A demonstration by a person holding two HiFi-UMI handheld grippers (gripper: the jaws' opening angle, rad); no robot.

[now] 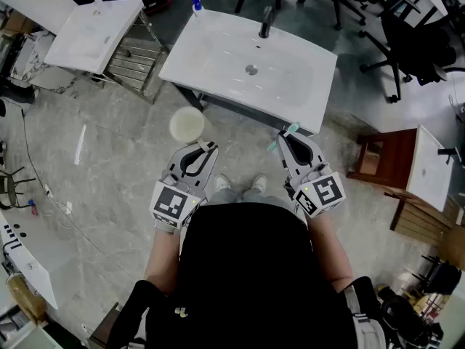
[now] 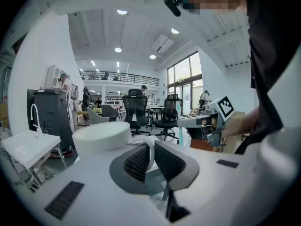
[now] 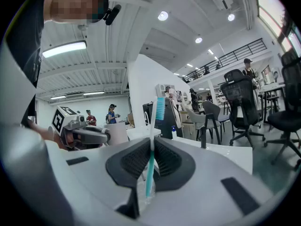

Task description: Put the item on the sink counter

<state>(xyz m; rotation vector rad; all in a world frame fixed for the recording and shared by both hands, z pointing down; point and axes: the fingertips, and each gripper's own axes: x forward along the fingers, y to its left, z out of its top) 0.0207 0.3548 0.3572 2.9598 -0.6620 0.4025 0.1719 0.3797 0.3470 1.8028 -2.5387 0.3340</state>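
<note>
Right hand-held gripper clamps toothbrush; left hand-held gripper pinches cup.

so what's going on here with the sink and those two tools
A person stands facing a white sink with a hand-held tool in each hand. The left tool grips a white cup by its handle. The right tool is shut on a teal toothbrush, bristles up. Both are short of the sink, so nothing is set down yet. A blue-capped bottle stands at its far left corner.
</note>
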